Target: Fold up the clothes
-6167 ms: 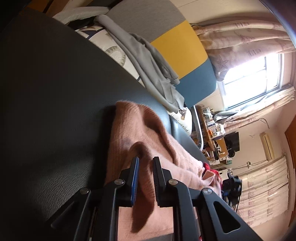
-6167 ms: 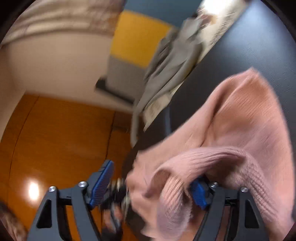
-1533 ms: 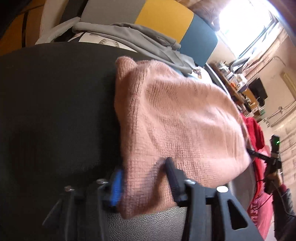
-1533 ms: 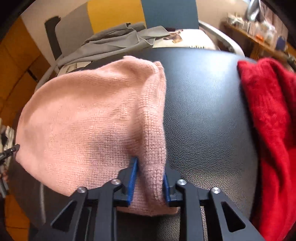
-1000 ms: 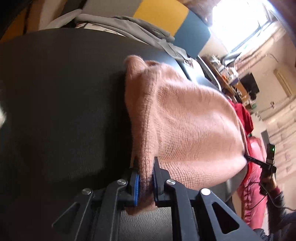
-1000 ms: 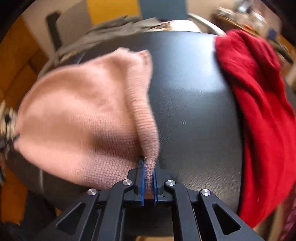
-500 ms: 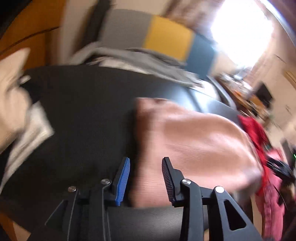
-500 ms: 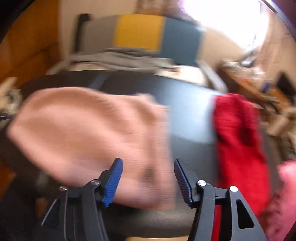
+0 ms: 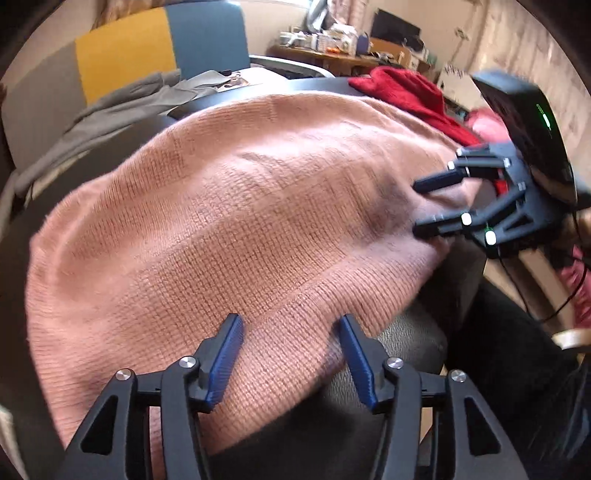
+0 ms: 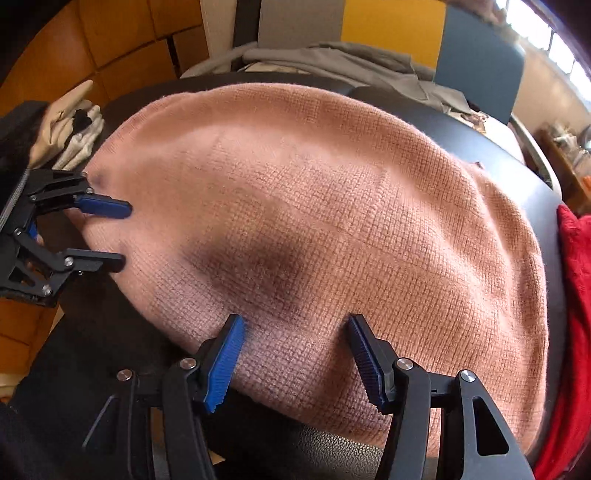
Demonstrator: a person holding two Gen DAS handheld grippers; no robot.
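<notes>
Left wrist view looks across a pink knitted sweater (image 9: 258,206) lying folded and flat on a dark, leather-grained tabletop (image 9: 406,332). Its weave is a fine, even rib with a soft, slightly fuzzy edge, and the outline is rounded by the lens. The left gripper (image 9: 291,339) hovers over the near hem with its blue ridged pads spread wide apart, holding nothing. At the far right of this view the right gripper (image 9: 421,206) also stands with its jaws apart, fingertips at the sweater's edge.

Only this camera shows a cluttered wooden shelf (image 9: 351,48) along the back wall and a fluffy red garment (image 9: 410,92) beyond the sweater.

Right wrist view shows the same sweater (image 10: 332,221) from the other side, with a dark shadow patch near its middle. The right gripper (image 10: 295,339) is open above the near hem, and the left gripper (image 10: 122,232) sits open at the left edge. Only here do orange wall tiles (image 10: 129,44) and a pale glove (image 10: 70,122) appear. Both views catch a grey garment (image 10: 351,55) draped over a chair (image 10: 388,22) with grey, yellow and blue panels.
</notes>
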